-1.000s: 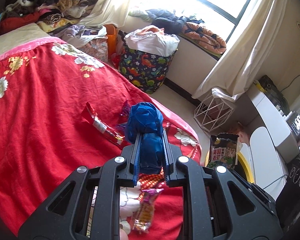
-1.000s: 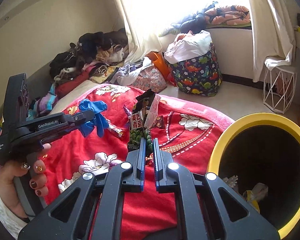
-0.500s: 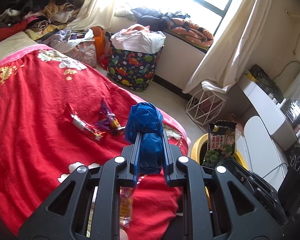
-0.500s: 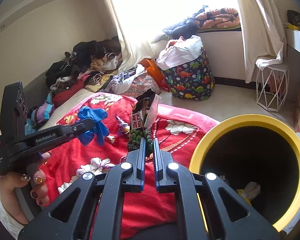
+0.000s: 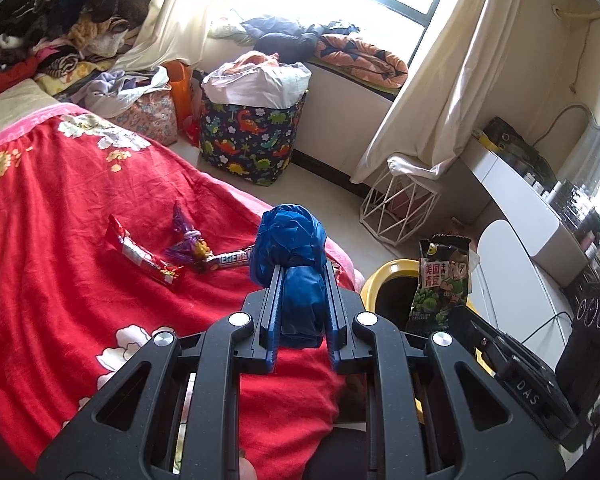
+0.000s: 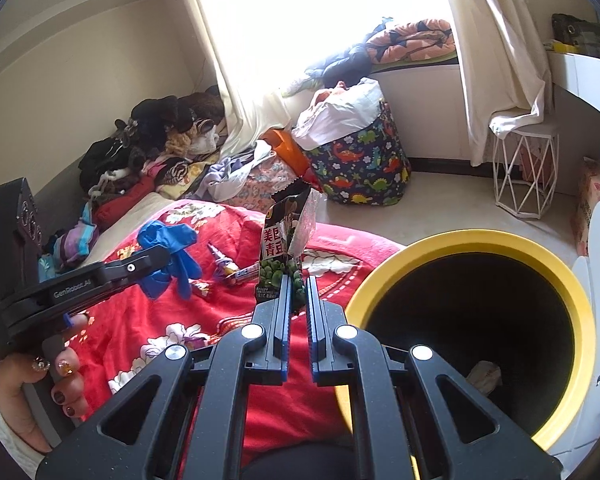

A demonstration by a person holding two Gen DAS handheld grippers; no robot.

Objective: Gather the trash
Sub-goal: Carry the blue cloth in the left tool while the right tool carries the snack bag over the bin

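The left gripper (image 5: 302,280) clamps a crumpled blue rubber glove (image 5: 290,240) above the red floral bedspread (image 5: 60,220). The right gripper (image 6: 298,280) pinches an opened green-pea snack packet (image 6: 286,240) upright, just beside the yellow-rimmed black trash bin (image 6: 520,244).

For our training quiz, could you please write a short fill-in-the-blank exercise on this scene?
1. The left hand-held gripper is shut on a crumpled ____ glove.
2. The right hand-held gripper pinches a green-pea snack ____.
3. The bin beside the bed has a ____ rim.
4. Candy wrappers lie on the ____ blanket.

Missing: blue; packet; yellow; red
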